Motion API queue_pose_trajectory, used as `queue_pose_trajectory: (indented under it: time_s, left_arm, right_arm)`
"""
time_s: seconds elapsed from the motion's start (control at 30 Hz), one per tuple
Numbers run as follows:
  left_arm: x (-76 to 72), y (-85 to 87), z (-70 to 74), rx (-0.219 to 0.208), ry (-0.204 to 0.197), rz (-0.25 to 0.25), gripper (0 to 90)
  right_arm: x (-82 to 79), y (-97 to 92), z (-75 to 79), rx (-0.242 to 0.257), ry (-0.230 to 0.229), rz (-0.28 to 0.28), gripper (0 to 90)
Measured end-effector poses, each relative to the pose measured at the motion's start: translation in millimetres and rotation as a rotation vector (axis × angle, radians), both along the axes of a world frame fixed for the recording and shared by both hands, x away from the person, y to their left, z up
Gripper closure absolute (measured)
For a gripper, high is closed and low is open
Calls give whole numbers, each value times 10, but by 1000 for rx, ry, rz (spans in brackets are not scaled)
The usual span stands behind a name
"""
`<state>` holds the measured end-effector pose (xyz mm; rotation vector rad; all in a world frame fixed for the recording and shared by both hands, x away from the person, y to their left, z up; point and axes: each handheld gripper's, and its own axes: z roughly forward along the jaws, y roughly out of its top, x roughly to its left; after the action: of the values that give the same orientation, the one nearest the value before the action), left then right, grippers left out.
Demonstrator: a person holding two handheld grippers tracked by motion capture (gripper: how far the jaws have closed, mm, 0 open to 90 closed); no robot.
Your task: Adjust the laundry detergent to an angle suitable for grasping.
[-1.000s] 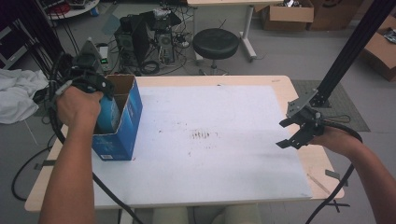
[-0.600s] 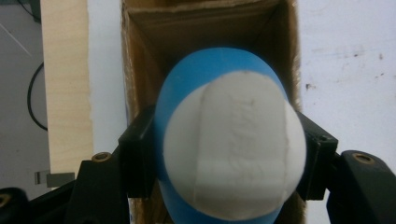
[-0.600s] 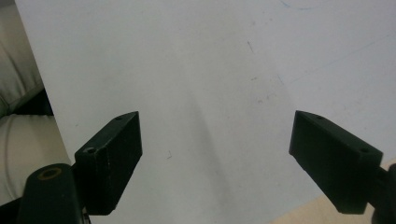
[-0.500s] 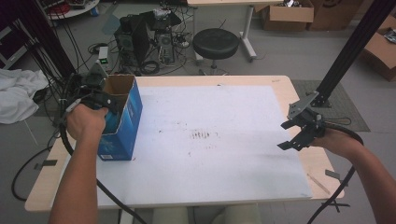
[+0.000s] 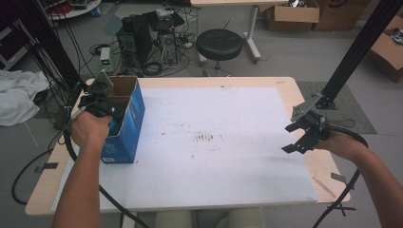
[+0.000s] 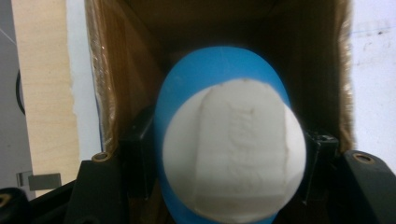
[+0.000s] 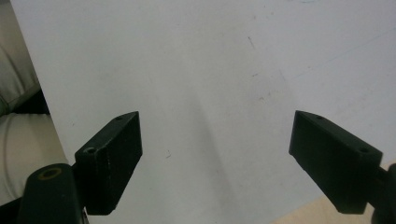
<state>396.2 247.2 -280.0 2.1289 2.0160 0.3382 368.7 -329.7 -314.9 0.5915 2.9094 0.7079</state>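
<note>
In the left gripper view, low in the frame, the left gripper has its fingers clamped on either side of a blue and white object, rounded, with a white face bearing a raised panel; what it is I cannot tell. Behind it, filling the upper frame, are the brown inner walls of the open box; nothing else shows inside it.

In the high view, at the left of the frame, the left hand now sits lower at the mouth of the blue cardboard box than it did a second ago, when it was held above it. I judge the object is being lowered in, release not yet made.

At the right of the frame the right gripper has not moved; it hangs over the table edge and white sheet, its fingers spread wide with nothing between them
</note>
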Motion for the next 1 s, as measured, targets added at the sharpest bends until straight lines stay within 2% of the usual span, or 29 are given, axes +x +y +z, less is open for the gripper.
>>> queue_pose_trajectory:
  time_s: [0.07, 0.53, 0.77, 1.0]
  left_arm:
    - [-1, 10, -3, -5, -9, 3, 379]
    - [21, -12, -4, -5, 3, -22, 371]
    - [10, 15, 19, -10, -9, 0, 340]
    - [-5, 29, 46, -29, -23, 0, 320]
  right_arm:
    - [3, -3, -4, -1, -1, 0, 171]
    - [-13, 12, -83, -9, 11, 6, 170]
    - [-21, 10, -76, -7, 13, 2, 170]
    - [-26, 19, -82, -11, 13, 3, 170]
